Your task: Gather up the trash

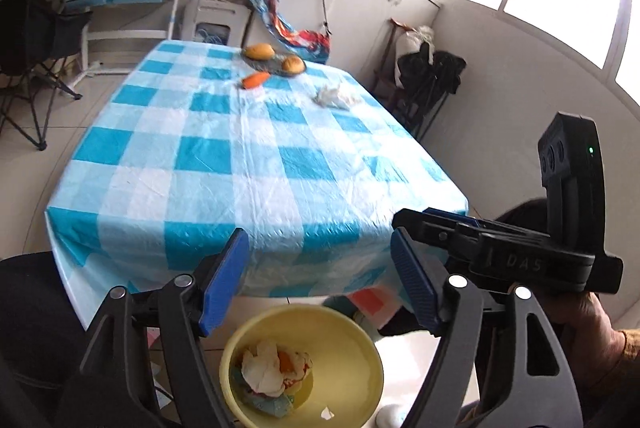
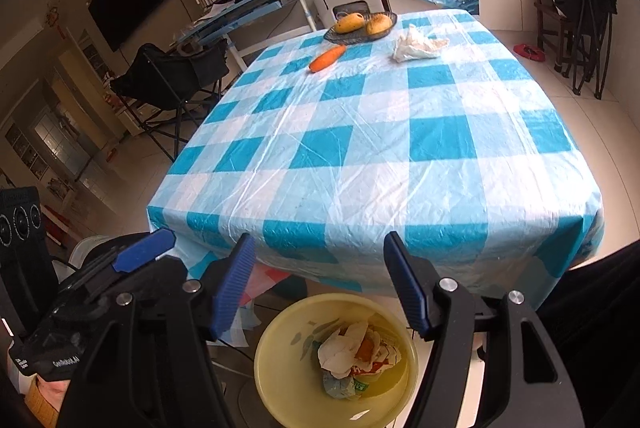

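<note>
- Two claws hang over the yellow basin; left wrist view: the left claw (image 1: 320,282) stands wide and empty, its blue pads (image 1: 224,280) framing the near edge of the checked counter (image 1: 224,164). The yellow basin (image 1: 356,332) sits at bottom centre on the floor and holds crumpled wrappers (image 1: 272,368).
- One piece of trash remains on the counter: a crumpled white tissue (image 1: 334,96), right of centre in the upper half, near a carrot (image 1: 256,79) and a dark tray (image 1: 276,65) with two yellow fruits.
- Judgement: the step in hand is the reach for the tissue. Approach low, pinch the bulk of the wad rather than a loose corner, and keep clear of the carrot and tray.
- Writing, left wrist view: raised letters reading "DAS" on the black body of the other tool at lower right.
- Right wrist view: the right claw (image 2: 320,284) is likewise wide and empty, above the basin (image 2: 280,340) at bottom centre, wrappers (image 2: 352,352) inside.
- The tissue (image 2: 416,44) lies at upper centre-right on the counter (image 2: 376,148), well apart from the claw, with the carrot (image 2: 326,58) to its left and the tray (image 2: 360,24) behind.
- Writing, right wrist view: small white print at lower left, seemingly "GenRobot.AI"; wrapper print is too small to read.
</note>
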